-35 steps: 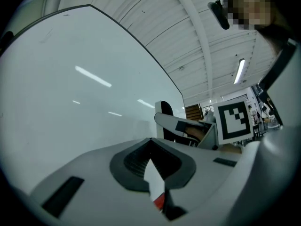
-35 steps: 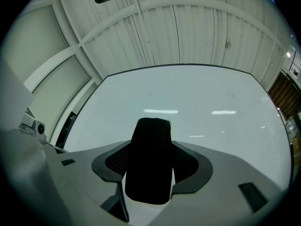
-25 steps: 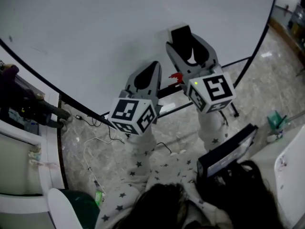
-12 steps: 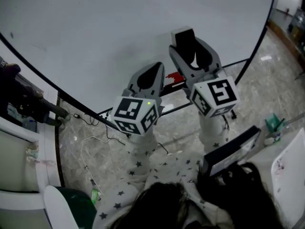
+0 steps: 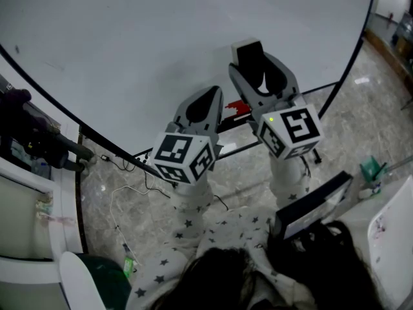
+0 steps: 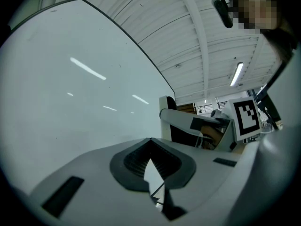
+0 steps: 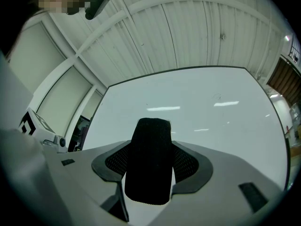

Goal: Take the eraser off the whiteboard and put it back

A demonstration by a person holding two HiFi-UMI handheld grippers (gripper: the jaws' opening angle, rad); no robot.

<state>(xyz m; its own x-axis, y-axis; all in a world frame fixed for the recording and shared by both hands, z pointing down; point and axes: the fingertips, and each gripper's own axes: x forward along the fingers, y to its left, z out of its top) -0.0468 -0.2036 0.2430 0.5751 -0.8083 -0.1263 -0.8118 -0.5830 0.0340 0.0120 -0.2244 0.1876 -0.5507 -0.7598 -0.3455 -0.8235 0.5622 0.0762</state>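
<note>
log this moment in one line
right gripper: shut on eraser | left gripper: shut, empty | eraser: before whiteboard, contact unclear

The whiteboard [image 5: 129,44] runs off the head view at the top and left, so its outline is lost there. The eraser [image 5: 248,51] sits at the board, but contact or a gap? Can't tell. Its near end is buried between the jaws of the right gripper [image 5: 253,62]. A small red thing [image 5: 236,106] on the ledge peeks out between that gripper and the left gripper [image 5: 210,89], partly covered and too small to name. At far left a dark shape [image 5: 22,131] is sliced off by the edge.
</note>
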